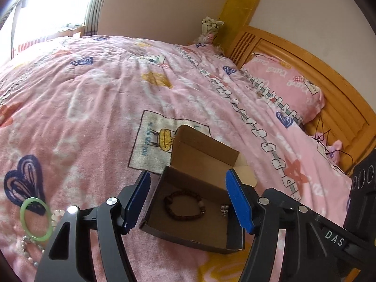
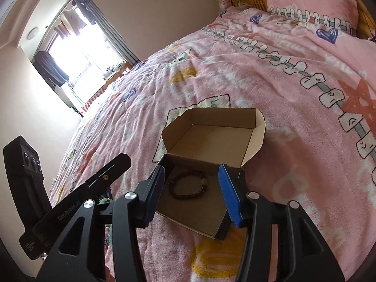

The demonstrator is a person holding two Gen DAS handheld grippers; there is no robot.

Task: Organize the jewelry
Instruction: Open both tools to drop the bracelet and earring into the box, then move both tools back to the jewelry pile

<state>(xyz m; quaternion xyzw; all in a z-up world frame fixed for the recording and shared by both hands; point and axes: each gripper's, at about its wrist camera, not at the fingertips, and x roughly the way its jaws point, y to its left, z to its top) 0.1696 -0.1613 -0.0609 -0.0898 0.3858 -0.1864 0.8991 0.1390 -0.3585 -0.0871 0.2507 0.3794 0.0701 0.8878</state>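
Note:
An open cardboard box (image 1: 188,232) with its lid up lies on the pink bedspread; it also shows in the right wrist view (image 2: 195,221). Inside lie a dark brown bead bracelet (image 1: 184,205) (image 2: 188,184) and a small silver piece (image 1: 223,209). My left gripper (image 1: 188,202) is open and empty, its blue pads on either side of the box above it. My right gripper (image 2: 191,192) is open and empty, also straddling the box. A green bangle (image 1: 36,219), a pale clear piece (image 1: 56,216) and a pearl strand (image 1: 29,249) lie on the bedspread to the left.
The bed (image 1: 94,94) stretches ahead to a wall. A pink pillow (image 1: 282,87) and wooden headboard (image 1: 340,98) are at the right. A window (image 2: 77,54) is at the far left. The left gripper's body (image 2: 70,202) sits left of my right gripper.

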